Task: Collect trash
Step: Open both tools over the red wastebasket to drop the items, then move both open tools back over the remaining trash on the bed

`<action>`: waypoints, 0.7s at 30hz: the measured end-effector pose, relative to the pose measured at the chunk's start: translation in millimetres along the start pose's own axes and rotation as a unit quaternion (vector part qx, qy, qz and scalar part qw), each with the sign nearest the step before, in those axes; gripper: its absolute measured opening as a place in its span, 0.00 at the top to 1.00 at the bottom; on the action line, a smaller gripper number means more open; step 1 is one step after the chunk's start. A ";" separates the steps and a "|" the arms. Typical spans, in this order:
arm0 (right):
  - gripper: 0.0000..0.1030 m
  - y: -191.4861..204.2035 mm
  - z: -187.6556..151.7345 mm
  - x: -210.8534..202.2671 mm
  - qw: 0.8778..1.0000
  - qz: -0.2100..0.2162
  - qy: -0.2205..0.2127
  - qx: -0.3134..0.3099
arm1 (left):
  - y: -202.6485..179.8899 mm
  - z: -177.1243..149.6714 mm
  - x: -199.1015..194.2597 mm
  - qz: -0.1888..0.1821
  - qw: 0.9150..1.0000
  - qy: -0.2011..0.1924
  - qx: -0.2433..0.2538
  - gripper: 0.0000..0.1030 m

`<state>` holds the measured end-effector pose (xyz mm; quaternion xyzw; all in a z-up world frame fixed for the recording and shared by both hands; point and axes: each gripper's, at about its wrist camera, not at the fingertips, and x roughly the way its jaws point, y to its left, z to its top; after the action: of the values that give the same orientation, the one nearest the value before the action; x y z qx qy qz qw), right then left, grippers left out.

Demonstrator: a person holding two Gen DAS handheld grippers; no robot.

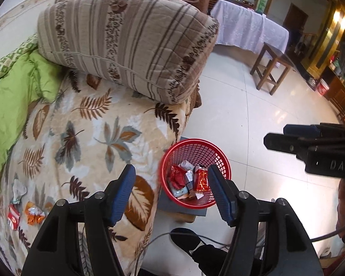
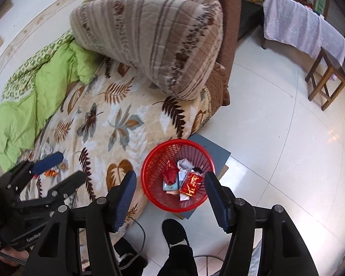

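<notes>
A red mesh basket (image 1: 220, 154) (image 2: 154, 161) stands on a grey board on the floor beside the bed and holds several red and white wrappers (image 1: 201, 180) (image 2: 192, 182). My left gripper (image 1: 172, 185) is open and empty, held above the bed edge and the basket. My right gripper (image 2: 170, 185) is open and empty above the basket. On the leaf-patterned blanket (image 1: 92, 138) lie a crumpled grey-white wrapper (image 1: 18, 189), a red packet (image 1: 12, 217) and an orange wrapper (image 1: 34, 214), left of my left gripper. The orange wrapper also shows in the right wrist view (image 2: 51, 173).
A striped folded quilt (image 1: 131, 43) and a green duvet (image 1: 16, 87) lie on the bed. A wooden stool (image 1: 272, 66) and a cloth-covered table (image 1: 248, 25) stand on the white tiled floor. The person's black shoes (image 2: 174, 232) are by the basket.
</notes>
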<state>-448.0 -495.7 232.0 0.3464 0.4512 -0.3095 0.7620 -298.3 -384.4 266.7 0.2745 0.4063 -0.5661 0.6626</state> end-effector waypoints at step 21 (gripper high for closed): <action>0.37 165.9 9.7 10.6 0.989 0.082 0.004 -0.125 | 139.7 -78.8 -111.6 0.116 0.984 -0.029 -0.133 0.33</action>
<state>-309.0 -410.9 267.1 0.2857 0.4599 -0.1859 0.8200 -183.5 -231.6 307.1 0.2127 0.4237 -0.4345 0.7658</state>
